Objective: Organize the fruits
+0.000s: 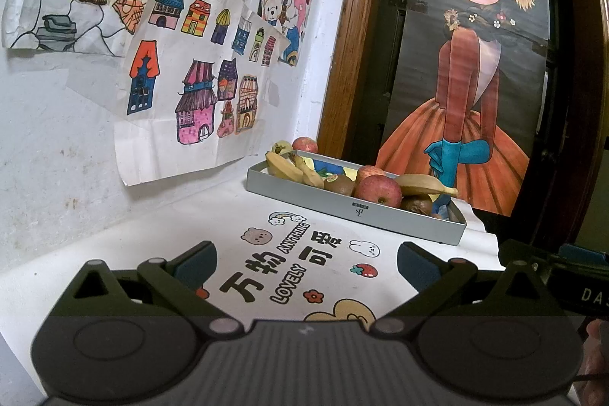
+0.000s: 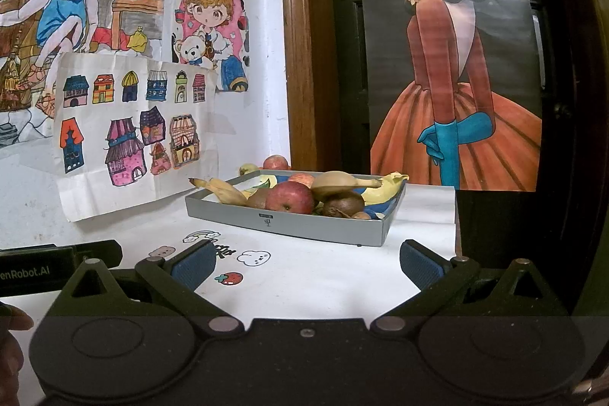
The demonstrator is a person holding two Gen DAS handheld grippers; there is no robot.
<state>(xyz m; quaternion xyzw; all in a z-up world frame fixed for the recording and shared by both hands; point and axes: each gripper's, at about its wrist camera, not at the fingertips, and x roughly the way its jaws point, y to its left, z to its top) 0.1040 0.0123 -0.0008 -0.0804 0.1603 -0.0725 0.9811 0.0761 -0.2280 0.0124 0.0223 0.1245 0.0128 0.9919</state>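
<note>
Fruit is piled in the grey tray by the wall: red apple at front, kiwi right of it, bananas at tray's left end. Left gripper and right gripper are held short of the tray, fingers spread wide, nothing gripped.

White table bears a grey tray, two fruits behind.

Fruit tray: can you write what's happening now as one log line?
left gripper open, empty | right gripper open, empty | fruit tray ahead on table, holds apples, bananas, kiwis | nothing picked yet
</note>
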